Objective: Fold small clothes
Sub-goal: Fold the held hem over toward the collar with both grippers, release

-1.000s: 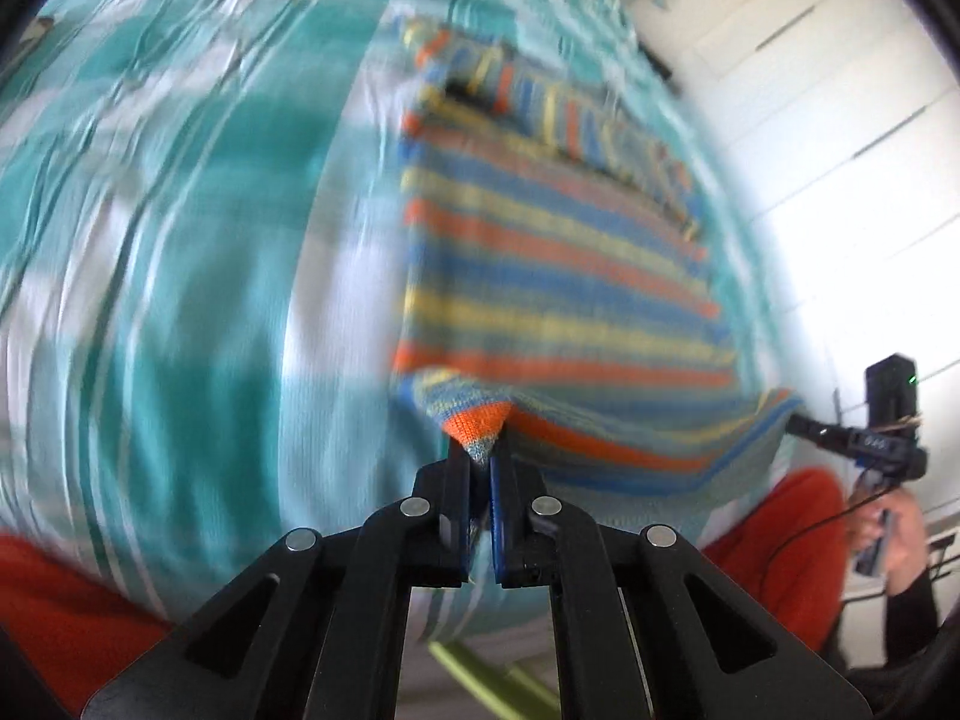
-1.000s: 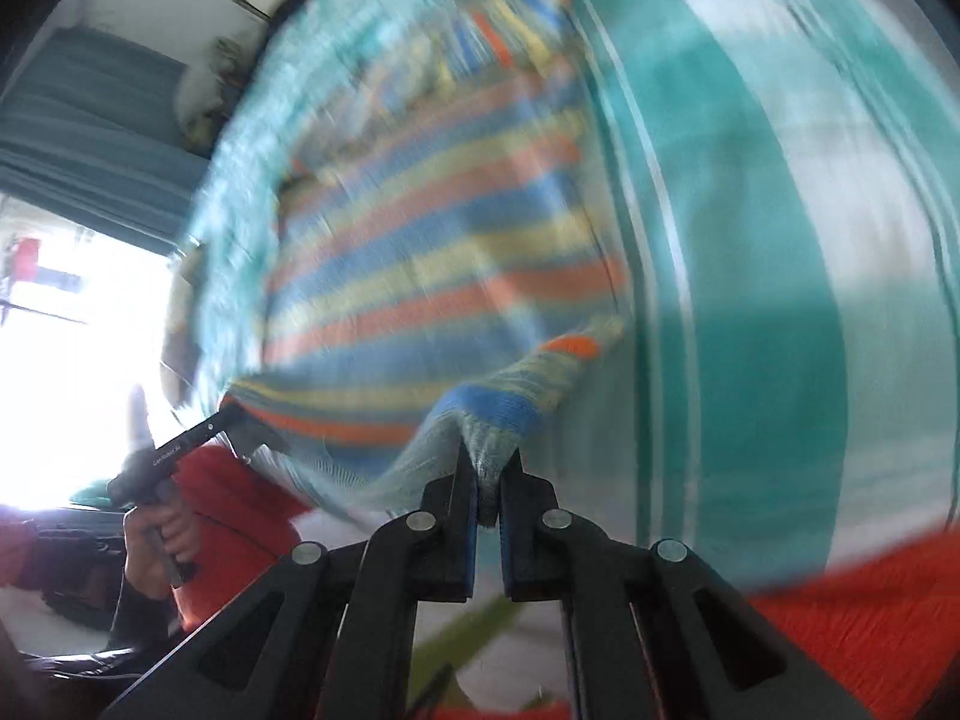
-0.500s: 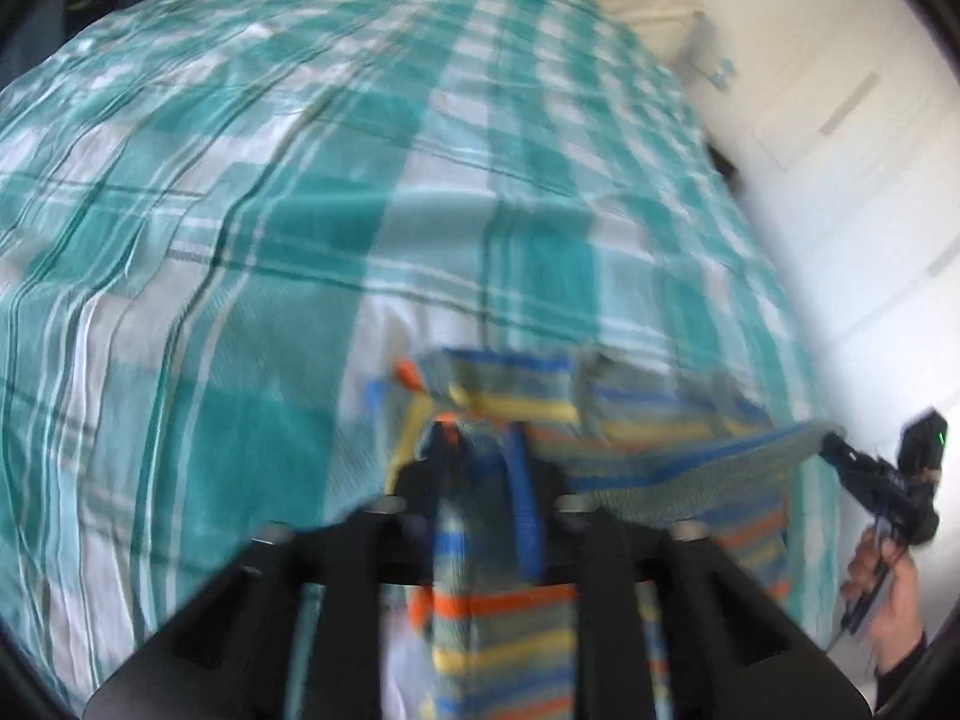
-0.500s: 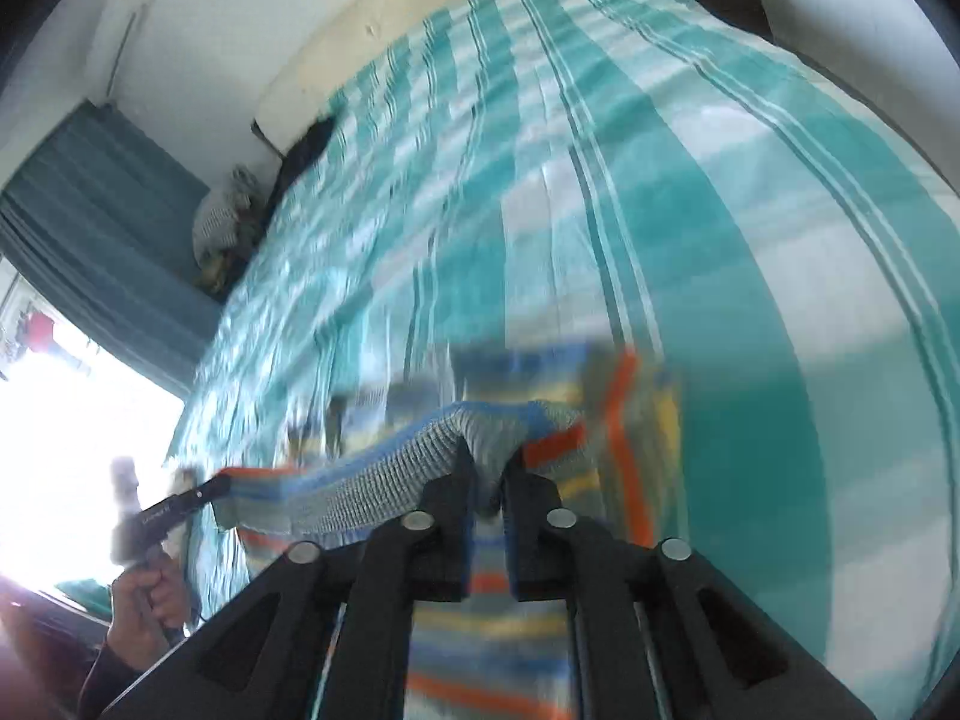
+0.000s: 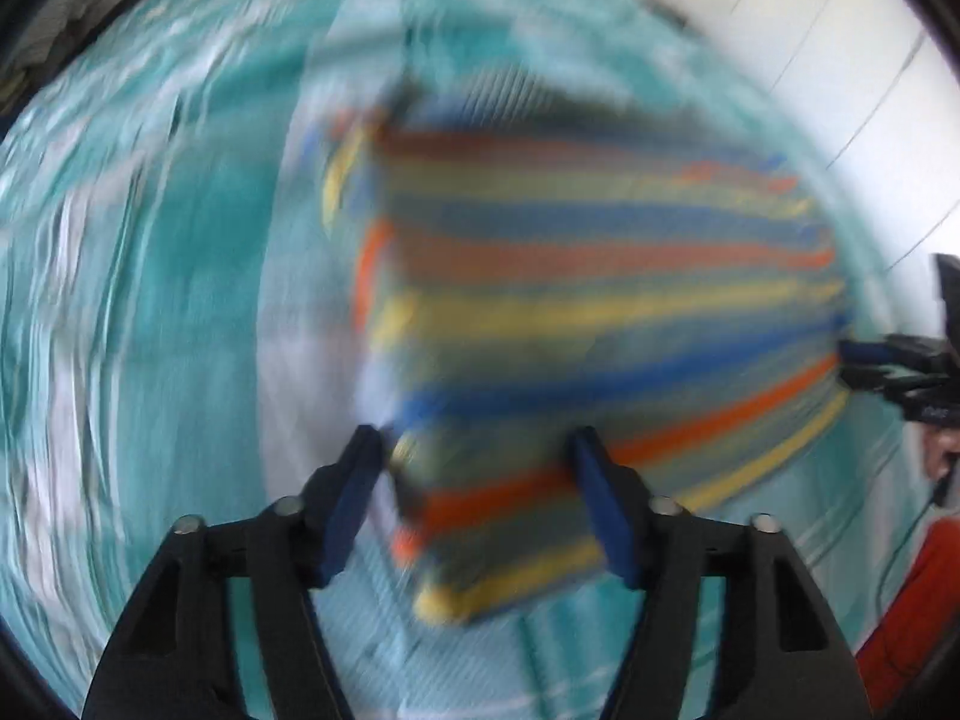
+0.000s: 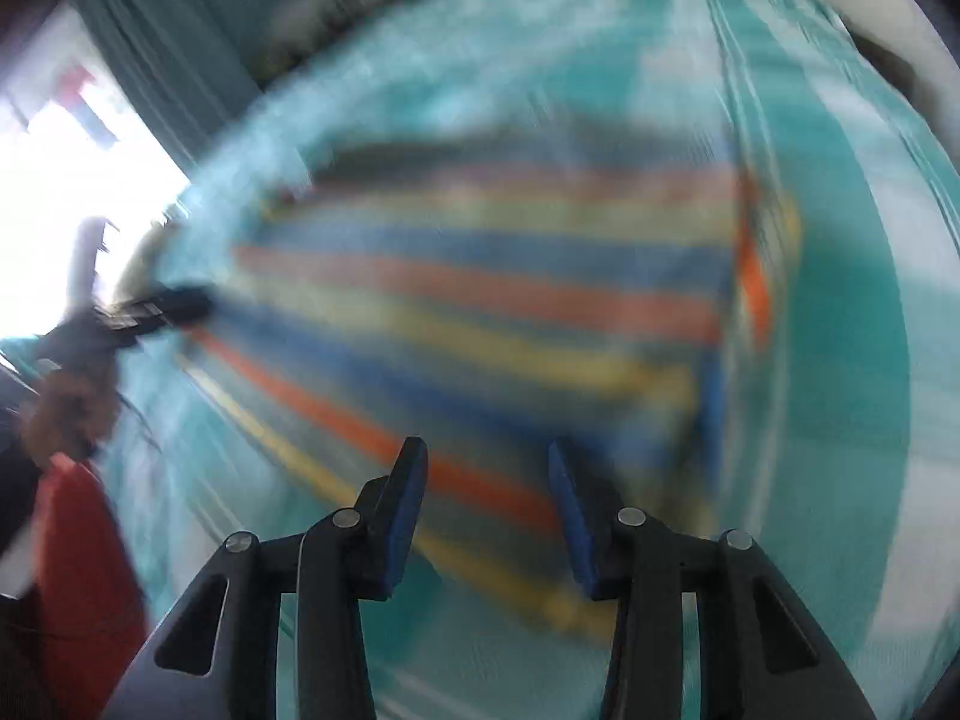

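Blurring hides detail: both the left tool [image 5: 477,450] and right tool [image 6: 487,462] gape wide over the striped garment [image 5: 588,300].

Black two-finger grippers with blue pads, held by a person in red.

The left gripper [image 5: 477,501] has black angular linkage arms with cut-out openings, round silver screws at the pivots and flat blue pads [image 5: 603,516] on the fingers. The right gripper [image 6: 487,510] is built alike, with blue pads [image 6: 405,519] and silver screws. At the lower left of the right wrist view, blurred, a bare-skinned hand [image 6: 66,414] shows above a red sleeve [image 6: 84,588]; thin dark cable runs near it.
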`<state>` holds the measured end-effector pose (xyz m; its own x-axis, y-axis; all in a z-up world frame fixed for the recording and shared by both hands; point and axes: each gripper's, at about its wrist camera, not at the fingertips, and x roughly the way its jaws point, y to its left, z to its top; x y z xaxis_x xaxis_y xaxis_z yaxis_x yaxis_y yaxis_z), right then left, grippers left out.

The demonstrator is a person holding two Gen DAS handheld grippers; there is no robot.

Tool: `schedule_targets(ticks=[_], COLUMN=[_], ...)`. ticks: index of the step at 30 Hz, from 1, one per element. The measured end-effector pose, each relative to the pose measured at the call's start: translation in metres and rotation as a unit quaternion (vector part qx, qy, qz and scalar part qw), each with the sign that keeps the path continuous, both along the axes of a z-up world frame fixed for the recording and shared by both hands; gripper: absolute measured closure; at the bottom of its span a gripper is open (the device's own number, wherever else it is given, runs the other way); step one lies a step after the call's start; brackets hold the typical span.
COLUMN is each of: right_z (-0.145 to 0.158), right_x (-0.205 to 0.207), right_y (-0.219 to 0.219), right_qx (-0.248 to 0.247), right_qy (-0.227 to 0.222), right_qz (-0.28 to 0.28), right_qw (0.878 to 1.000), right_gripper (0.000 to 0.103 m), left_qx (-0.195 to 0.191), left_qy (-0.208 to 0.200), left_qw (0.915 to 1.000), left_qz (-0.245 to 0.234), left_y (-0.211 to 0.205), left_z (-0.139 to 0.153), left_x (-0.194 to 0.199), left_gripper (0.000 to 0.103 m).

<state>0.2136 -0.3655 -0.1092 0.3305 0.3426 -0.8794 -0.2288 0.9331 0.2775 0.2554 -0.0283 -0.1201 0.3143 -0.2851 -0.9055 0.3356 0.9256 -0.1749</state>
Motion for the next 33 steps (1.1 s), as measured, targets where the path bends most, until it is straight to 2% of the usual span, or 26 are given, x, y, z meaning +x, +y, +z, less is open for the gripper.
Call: schedule_targets(ticks=[1,2,4,6,9,12,14,15,16,17,18,19,20,21,22,24,26,29,31,33], right_z=[-0.003,0.005,0.022,0.039,0.046,0.040,0.035,0.033,0.032,0.030,0.029,0.028,0.027,0.026,0.024,0.025,0.027,0.039,0.045,0.034], right_x=[-0.011,-0.029,-0.053,-0.078,-0.101,-0.114,-0.114,-0.113,-0.114,-0.111,-0.110,-0.111,-0.112,-0.113,-0.115,-0.115,-0.109,-0.094,-0.081,-0.063], right_y=[-0.003,-0.009,-0.015,-0.020,-0.024,-0.019,-0.017,-0.013,-0.008,-0.004,-0.001,-0.002,-0.004,-0.008,-0.012,-0.022,-0.024,-0.017,-0.005,0.005], right_qx=[-0.012,-0.013,-0.017,-0.007,0.017,0.054,0.080,0.083,0.081,0.073,0.066,0.060,0.055,0.051,0.052,0.061,0.062,0.072,0.086,0.100], right_qy=[0.001,-0.018,-0.044,-0.085,-0.133,-0.155,-0.161,-0.160,-0.158,-0.153,-0.149,-0.148,-0.148,-0.149,-0.151,-0.158,-0.169,-0.189,-0.195,-0.169], right_qz=[-0.003,-0.007,-0.017,-0.034,-0.074,-0.119,-0.145,-0.149,-0.145,-0.138,-0.130,-0.126,-0.126,-0.131,-0.138,-0.154,-0.158,-0.144,-0.111,-0.085], right_qw=[1.000,1.000,0.999,0.996,0.988,0.979,0.973,0.972,0.973,0.976,0.978,0.979,0.979,0.979,0.977,0.973,0.971,0.969,0.971,0.977], right_gripper=[0.066,0.066,0.065,0.059,0.056,0.056,0.056,0.056,0.056,0.056,0.056,0.056,0.056,0.056,0.056,0.056,0.056,0.056,0.056,0.056], left_qx=[-0.016,-0.026,-0.043,-0.056,-0.054,-0.043,-0.016,0.020,0.085,0.120,0.096,0.030,-0.019,-0.032,-0.035,-0.047,-0.064,-0.077,-0.047,0.015], left_qy=[-0.004,-0.010,-0.035,-0.065,-0.083,-0.085,-0.081,-0.087,-0.086,-0.072,-0.054,-0.044,-0.042,-0.049,-0.060,-0.076,-0.100,-0.122,-0.120,-0.095], left_qw=[0.9999,0.9996,0.9985,0.9963,0.9950,0.9955,0.9962,0.9949,0.9888,0.9817,0.9797,0.9765,0.9677,0.9617,0.9591,0.9636,0.9717,0.9866,0.9917,0.9945], left_qz=[0.004,0.007,0.004,-0.004,-0.011,-0.001,0.029,0.047,0.088,0.129,0.167,0.209,0.248,0.268,0.274,0.252,0.204,0.077,-0.001,-0.041], left_y=[0.010,0.018,0.025,0.021,-0.002,-0.026,-0.032,-0.029,-0.022,-0.010,0.009,0.033,0.052,0.062,0.068,0.067,0.052,0.002,-0.035,-0.058], left_z=[0.005,0.014,0.037,0.059,0.075,0.071,0.055,0.044,0.025,0.012,0.006,0.008,0.013,0.018,0.026,0.040,0.055,0.064,0.052,0.023], left_x=[-0.009,-0.016,-0.023,-0.019,0.011,0.057,0.091,0.106,0.125,0.139,0.146,0.148,0.144,0.139,0.131,0.113,0.083,0.028,-0.006,-0.029], left_gripper=[0.041,0.040,0.029,0.021,0.020,0.020,0.020,0.020,0.023,0.023,0.023,0.023,0.023,0.023,0.023,0.023,0.023,0.017,0.014,0.014])
